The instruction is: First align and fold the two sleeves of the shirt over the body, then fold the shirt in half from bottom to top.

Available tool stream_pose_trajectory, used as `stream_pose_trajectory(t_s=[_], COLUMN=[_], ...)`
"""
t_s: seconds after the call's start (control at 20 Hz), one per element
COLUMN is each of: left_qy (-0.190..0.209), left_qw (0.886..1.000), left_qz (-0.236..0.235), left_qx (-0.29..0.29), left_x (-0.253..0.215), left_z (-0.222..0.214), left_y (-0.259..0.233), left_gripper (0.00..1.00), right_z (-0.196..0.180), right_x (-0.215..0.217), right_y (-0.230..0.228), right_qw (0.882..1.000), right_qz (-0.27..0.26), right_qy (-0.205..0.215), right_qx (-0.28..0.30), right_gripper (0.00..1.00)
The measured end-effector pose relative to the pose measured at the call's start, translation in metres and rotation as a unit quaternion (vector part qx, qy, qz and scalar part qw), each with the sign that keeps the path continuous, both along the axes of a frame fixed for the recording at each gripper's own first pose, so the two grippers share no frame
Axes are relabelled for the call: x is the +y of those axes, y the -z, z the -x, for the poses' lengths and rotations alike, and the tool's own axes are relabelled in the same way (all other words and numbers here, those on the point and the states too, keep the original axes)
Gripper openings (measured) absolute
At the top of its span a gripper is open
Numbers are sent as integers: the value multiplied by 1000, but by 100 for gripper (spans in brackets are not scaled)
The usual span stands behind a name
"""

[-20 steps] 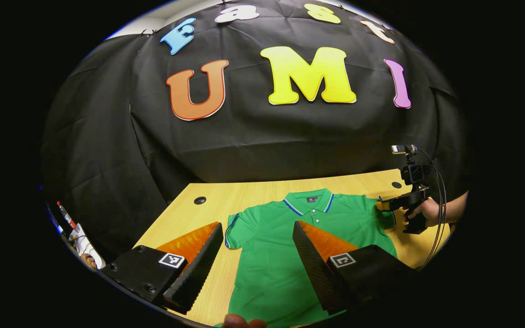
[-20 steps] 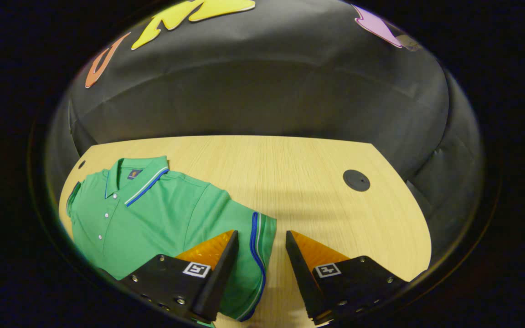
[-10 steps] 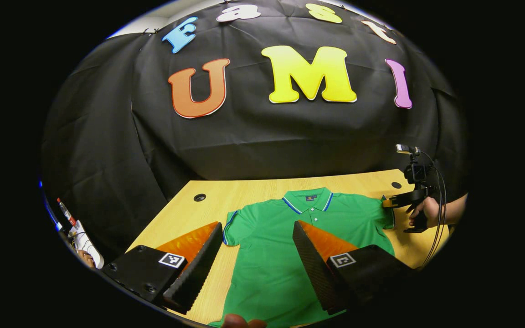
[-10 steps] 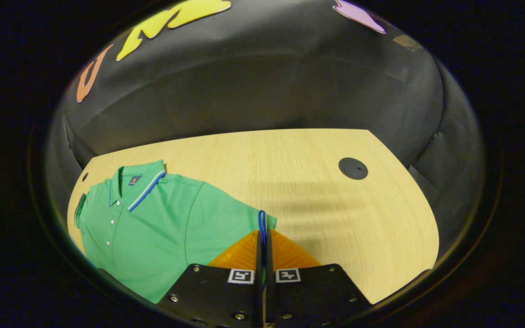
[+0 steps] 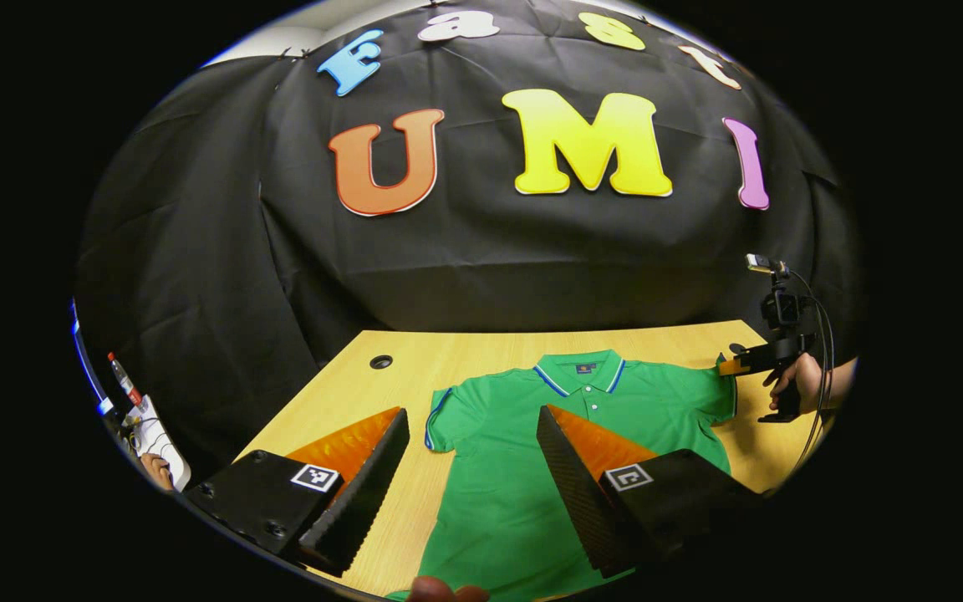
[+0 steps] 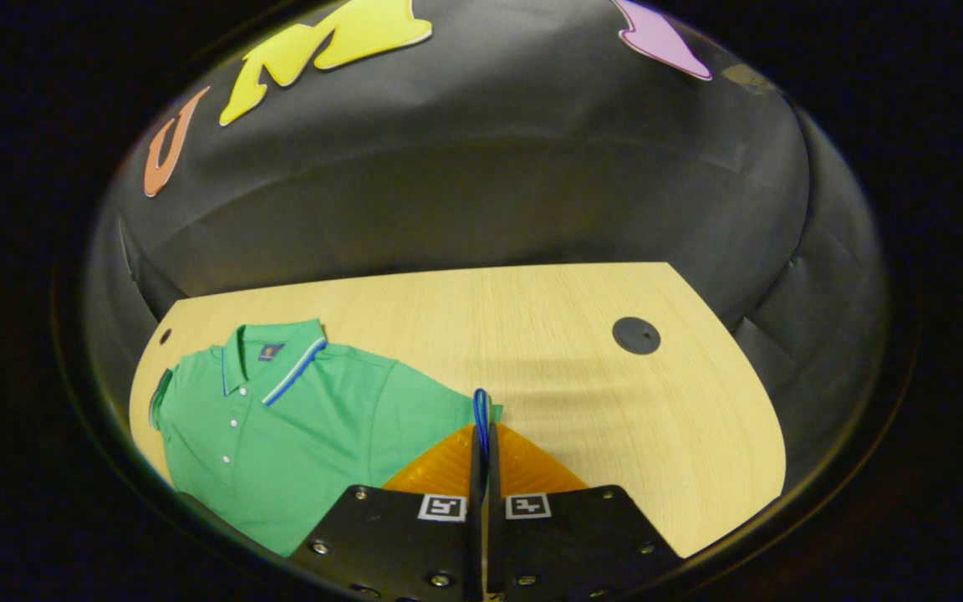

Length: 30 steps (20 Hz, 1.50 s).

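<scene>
Right gripper view is showing the right gripper [image 6: 481, 435] clenching the blue-trimmed sleeve [image 6: 480, 411] of the green shirt [image 6: 298, 435] lying flat on the wooden table [image 6: 548, 334], while the left gripper [image 5: 473, 439] is hovering released above it.

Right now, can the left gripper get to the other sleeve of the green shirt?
Probably yes. The left gripper is open and hovers over the green polo shirt, with the left sleeve lying flat on the wooden table just ahead between its fingers. Nothing lies on that sleeve.
</scene>
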State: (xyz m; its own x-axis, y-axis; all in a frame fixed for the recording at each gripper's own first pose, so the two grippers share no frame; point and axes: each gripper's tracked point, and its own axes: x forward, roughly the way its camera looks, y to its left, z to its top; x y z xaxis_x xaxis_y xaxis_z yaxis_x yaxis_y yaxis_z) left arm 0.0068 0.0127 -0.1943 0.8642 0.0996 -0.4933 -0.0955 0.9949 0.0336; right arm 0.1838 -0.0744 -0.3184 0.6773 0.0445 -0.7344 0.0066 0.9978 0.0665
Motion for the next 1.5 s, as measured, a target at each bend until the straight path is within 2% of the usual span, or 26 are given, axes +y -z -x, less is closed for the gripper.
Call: stream_pose_trajectory(t_s=[0.4, 0.85, 1.1, 1.35, 1.45, 1.5], left_qy=[-41, -90, -107, -108, -106, -105], left_qw=[999, 996, 994, 994, 994, 994], left_qz=[9, 11, 8, 12, 13, 13], left_qx=[-6, -5, 0, 4, 5, 5], left_x=[41, 91, 116, 119, 121, 121], left_z=[15, 36, 42, 43, 44, 44], left_y=[1, 2, 5, 9, 9, 11], left_gripper=[99, 99, 99, 99, 99, 99], right_z=[-7, -4, -7, -6, -7, -7], right_x=[77, 169, 186, 195, 199, 200], right_y=[-44, -16, 1, 18, 19, 19], right_qw=[998, 995, 995, 994, 994, 995], right_qz=[8, -9, 9, 28, 30, 27], right_qy=[-52, -94, -95, -103, -100, -100], right_qx=[-45, -9, 1, 12, 14, 14], right_gripper=[2, 3, 2, 4, 7, 12])
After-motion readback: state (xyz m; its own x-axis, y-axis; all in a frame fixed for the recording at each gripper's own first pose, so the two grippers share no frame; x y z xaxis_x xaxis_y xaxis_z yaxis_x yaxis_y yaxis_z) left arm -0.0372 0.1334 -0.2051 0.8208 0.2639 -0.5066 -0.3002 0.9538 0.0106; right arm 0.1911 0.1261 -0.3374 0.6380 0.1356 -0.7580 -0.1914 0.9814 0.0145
